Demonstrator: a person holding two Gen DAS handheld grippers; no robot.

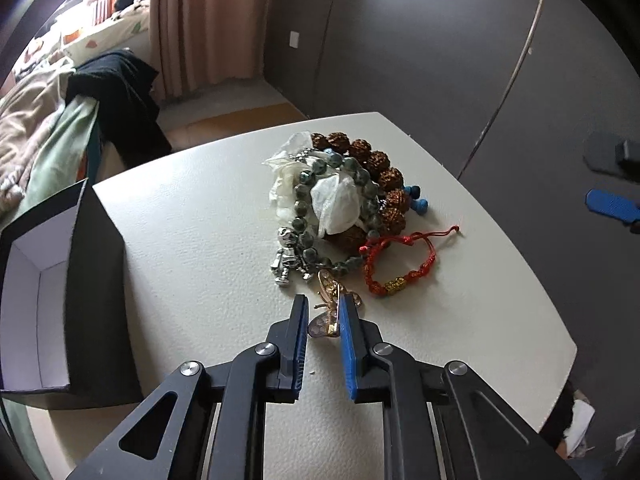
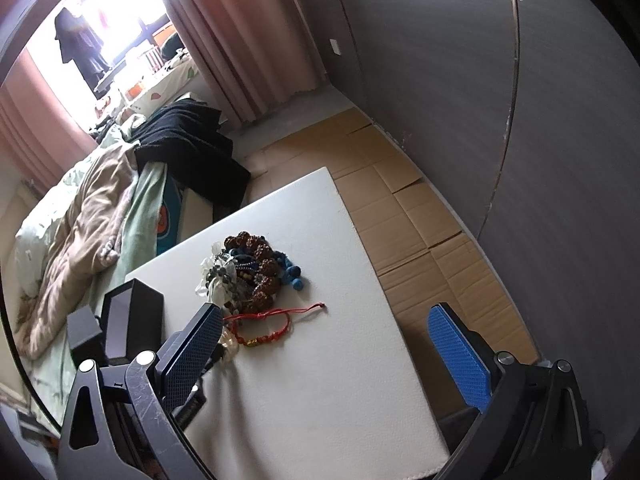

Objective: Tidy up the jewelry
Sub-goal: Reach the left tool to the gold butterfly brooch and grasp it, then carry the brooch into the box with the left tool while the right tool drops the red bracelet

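My left gripper is low over the white table, shut on a gold openwork ornament at the near edge of the jewelry pile. Just beyond lie a red cord bracelet with gold beads, a silver figure charm, a green bead bracelet around crumpled white wrapping, and a brown seed bracelet. My right gripper hangs above the table with its jaws wide open and nothing between them; the pile and red bracelet lie ahead of it.
An open black box with a white inside stands at the table's left edge. Blue beads lie right of the pile. A bed with blankets is left of the table, cardboard flooring and a grey wall to the right.
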